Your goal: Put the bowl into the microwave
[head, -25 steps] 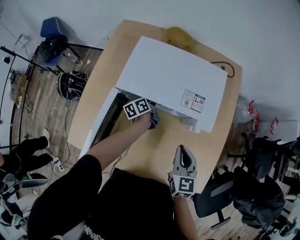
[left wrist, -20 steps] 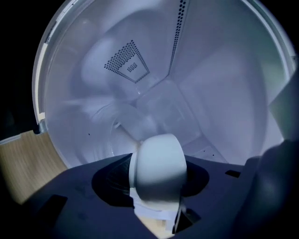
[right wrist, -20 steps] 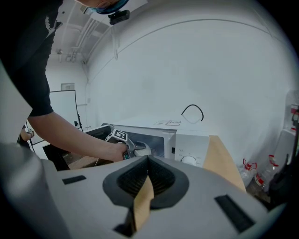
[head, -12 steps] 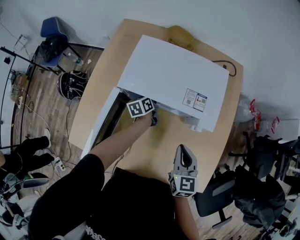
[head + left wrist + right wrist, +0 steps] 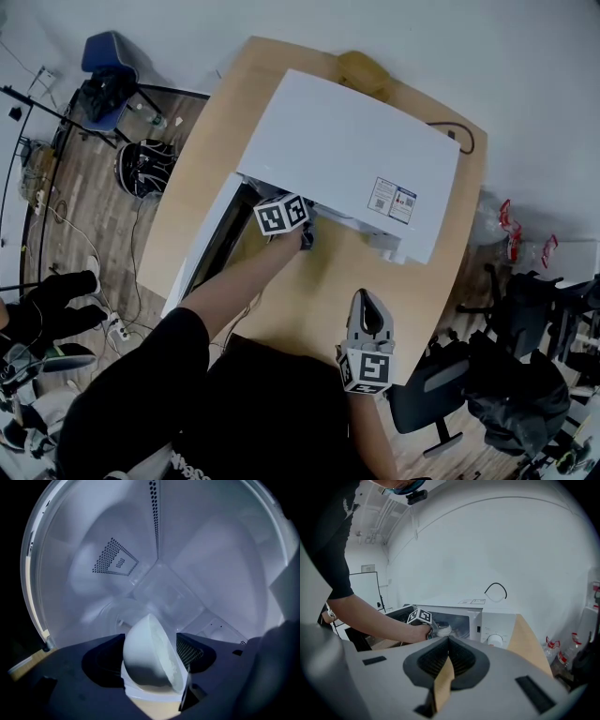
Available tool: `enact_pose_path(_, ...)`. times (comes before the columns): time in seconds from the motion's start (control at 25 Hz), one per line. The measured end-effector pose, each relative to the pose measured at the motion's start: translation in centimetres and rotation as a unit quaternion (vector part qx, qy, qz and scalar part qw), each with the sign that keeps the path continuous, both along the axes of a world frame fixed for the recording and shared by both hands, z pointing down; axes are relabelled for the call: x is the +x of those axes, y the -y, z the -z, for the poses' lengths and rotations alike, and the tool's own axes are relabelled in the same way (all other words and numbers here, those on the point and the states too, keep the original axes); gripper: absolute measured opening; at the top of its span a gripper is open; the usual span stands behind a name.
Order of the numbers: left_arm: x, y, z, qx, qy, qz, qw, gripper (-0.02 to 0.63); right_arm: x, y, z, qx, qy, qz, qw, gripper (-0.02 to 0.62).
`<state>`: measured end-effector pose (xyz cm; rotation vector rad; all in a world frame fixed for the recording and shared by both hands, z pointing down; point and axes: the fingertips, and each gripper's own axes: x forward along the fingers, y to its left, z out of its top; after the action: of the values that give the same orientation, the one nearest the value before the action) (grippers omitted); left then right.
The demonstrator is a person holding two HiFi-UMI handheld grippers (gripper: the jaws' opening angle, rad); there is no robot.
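The white microwave [image 5: 347, 159] stands on the wooden table [image 5: 319, 300] with its door [image 5: 202, 248] swung open to the left. My left gripper [image 5: 305, 234] reaches into the cavity. In the left gripper view a white bowl [image 5: 147, 660] sits tilted between the jaws of the left gripper [image 5: 150, 640], which are opening; small gaps show beside the bowl. The right gripper view shows the same bowl [image 5: 443, 630] at the microwave [image 5: 497, 625] mouth. My right gripper [image 5: 367, 309] hovers over the table's near side, shut and holding nothing [image 5: 448, 641].
A yellow object [image 5: 361, 70] lies behind the microwave and a black cable [image 5: 459, 141] loops at its right rear corner. An office chair [image 5: 441, 394] stands at the table's right, a blue chair [image 5: 108, 66] far left. The glass turntable [image 5: 117, 611] lies inside the cavity.
The left gripper has moved slightly further into the microwave opening. The right gripper has stayed where it was.
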<state>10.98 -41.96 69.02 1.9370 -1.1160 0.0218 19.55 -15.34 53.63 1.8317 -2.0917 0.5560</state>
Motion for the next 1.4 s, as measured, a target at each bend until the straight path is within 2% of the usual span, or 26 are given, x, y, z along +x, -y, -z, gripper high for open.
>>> enact_pose_path(0.48, -0.8, 0.3, -0.1, 0.047, 0.043, -0.026, 0.9976, 0.354, -1.1, 0.2, -0.2, -0.005, -0.005, 0.011, 1.0, 0.06)
enact_pose_path(0.76, -1.4, 0.0, 0.0, 0.056, 0.031, -0.046, 0.9969, 0.357, -1.8, 0.4, 0.5, 0.001, 0.001, 0.017, 1.0, 0.06)
enact_pose_path(0.96, -2.9, -0.3, 0.5, 0.06, 0.022, -0.026, 0.9976, 0.357, -2.1, 0.2, 0.7, 0.003, -0.001, 0.017, 1.0, 0.06)
enact_pose_path(1.04, -3.3, -0.9, 0.9, 0.067, 0.019, -0.03, 0.9971, 0.357, -2.2, 0.0, 0.7, 0.003, -0.001, 0.017, 1.0, 0.06)
enact_pose_path(1.2, -3.2, -2.6, 1.8, 0.093, 0.036, -0.066, 0.9929, 0.357, -2.5, -0.3, 0.6, 0.001, -0.001, 0.016, 1.0, 0.06)
enact_pose_path(1.4, -2.4, -4.9, 2.1, 0.138, 0.088, -0.126, 0.9785, 0.357, -3.4, -0.5, 1.2, 0.006, 0.007, 0.016, 1.0, 0.06)
